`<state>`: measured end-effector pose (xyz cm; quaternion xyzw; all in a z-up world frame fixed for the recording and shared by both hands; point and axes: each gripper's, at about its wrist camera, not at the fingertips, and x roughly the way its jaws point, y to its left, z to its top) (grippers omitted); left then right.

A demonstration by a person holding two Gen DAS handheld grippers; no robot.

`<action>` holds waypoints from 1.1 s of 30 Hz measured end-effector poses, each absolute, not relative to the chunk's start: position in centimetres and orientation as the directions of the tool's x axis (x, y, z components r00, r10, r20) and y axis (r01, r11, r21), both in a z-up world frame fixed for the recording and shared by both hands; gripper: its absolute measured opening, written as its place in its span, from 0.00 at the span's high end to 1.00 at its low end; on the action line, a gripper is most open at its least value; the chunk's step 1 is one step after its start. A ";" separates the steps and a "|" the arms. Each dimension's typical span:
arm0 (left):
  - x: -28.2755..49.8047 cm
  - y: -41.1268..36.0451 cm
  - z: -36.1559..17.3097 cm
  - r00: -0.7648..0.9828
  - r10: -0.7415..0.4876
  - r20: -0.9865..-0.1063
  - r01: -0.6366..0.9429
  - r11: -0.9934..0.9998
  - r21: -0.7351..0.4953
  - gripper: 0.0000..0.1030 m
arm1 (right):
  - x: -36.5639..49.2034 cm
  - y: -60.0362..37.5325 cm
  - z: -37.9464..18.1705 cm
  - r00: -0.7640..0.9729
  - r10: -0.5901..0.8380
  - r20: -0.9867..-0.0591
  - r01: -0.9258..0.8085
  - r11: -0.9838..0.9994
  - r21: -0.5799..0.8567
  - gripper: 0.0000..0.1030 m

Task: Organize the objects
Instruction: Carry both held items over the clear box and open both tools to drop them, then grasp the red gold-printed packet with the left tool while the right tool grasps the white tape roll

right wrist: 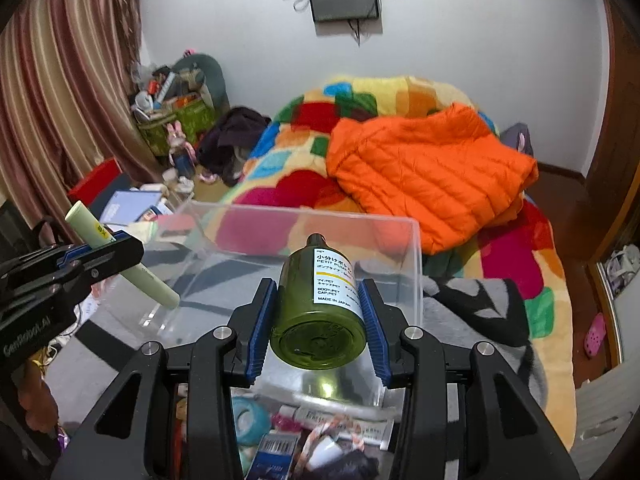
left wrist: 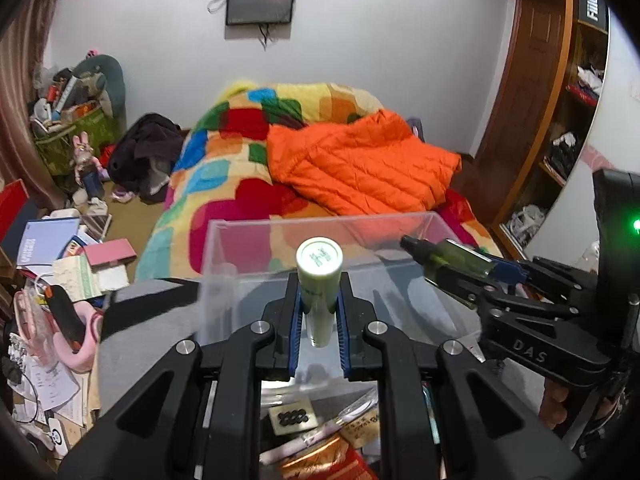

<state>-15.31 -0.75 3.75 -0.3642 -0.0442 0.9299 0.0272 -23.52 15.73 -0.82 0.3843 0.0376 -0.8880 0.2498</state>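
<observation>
Right wrist view: both hand-held grippers grasp a green bottle (right wrist: 320, 308) and a tube (left wrist: 319, 276) over a clear bin (right wrist: 416, 264).

An orange jacket (left wrist: 360, 164) lies on a patchwork blanket (left wrist: 224, 184) beside curtains (right wrist: 60, 92).

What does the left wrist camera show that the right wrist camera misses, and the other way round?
Only the left wrist view: the round cap end of the pale green tube in the left tool, and a wooden shelf unit on the right. Only the right wrist view: the printed label and base of the green bottle in the right tool, and a pink shoe on the floor. Both: each tool's held item, the clear box, the orange jacket and the colourful blanket.
</observation>
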 end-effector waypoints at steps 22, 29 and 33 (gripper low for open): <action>-15.5 -2.6 2.5 -0.694 0.090 -0.714 -0.021 -0.994 -0.105 0.58 | -22.8 14.7 -1.1 -0.559 -0.390 -0.731 0.513 -0.856 0.064 0.54; -11.9 -1.9 3.8 -0.716 0.071 -0.694 -0.031 -0.997 -0.070 0.31 | -19.3 17.0 1.5 -0.606 -0.426 -0.672 0.524 -0.849 0.065 0.41; -9.7 -1.3 3.2 -0.704 0.055 -0.708 -0.023 -0.998 -0.055 0.21 | -17.0 18.6 1.9 -0.622 -0.427 -0.657 0.516 -0.854 0.067 0.37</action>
